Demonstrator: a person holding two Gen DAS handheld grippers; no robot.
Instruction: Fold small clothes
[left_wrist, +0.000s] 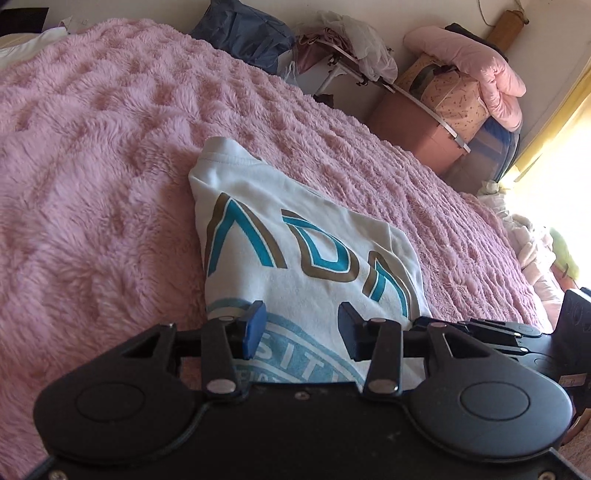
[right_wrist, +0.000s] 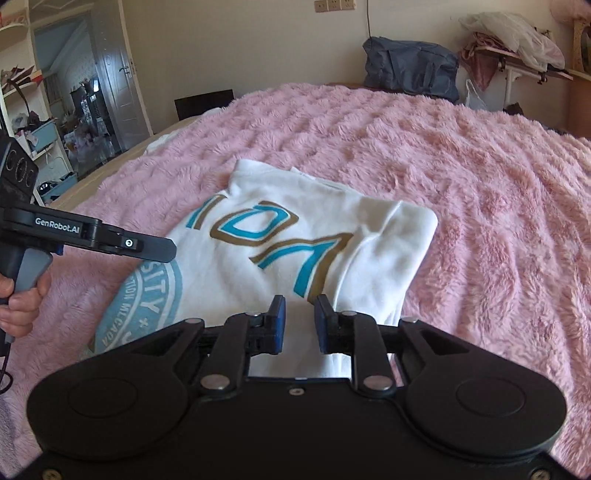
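A white T-shirt (left_wrist: 295, 240) with teal and gold letters and a pale blue round print lies partly folded on the pink fluffy blanket (left_wrist: 92, 166). It also shows in the right wrist view (right_wrist: 295, 229). My left gripper (left_wrist: 301, 328) is open and empty, its blue pads just above the shirt's near part. My right gripper (right_wrist: 299, 321) is open with a narrower gap, over the shirt's near white edge, holding nothing. The left gripper also shows in the right wrist view (right_wrist: 162, 249), reaching over the round print. The right gripper's body shows at the right edge of the left wrist view (left_wrist: 517, 332).
The blanket (right_wrist: 480, 184) covers a bed. A dark blue bag (right_wrist: 410, 68) sits at its far side. Boxes, a pink quilt (left_wrist: 480, 66) and a cluttered rack (right_wrist: 517, 48) stand beyond it. A doorway and shelves (right_wrist: 74, 92) are at the left.
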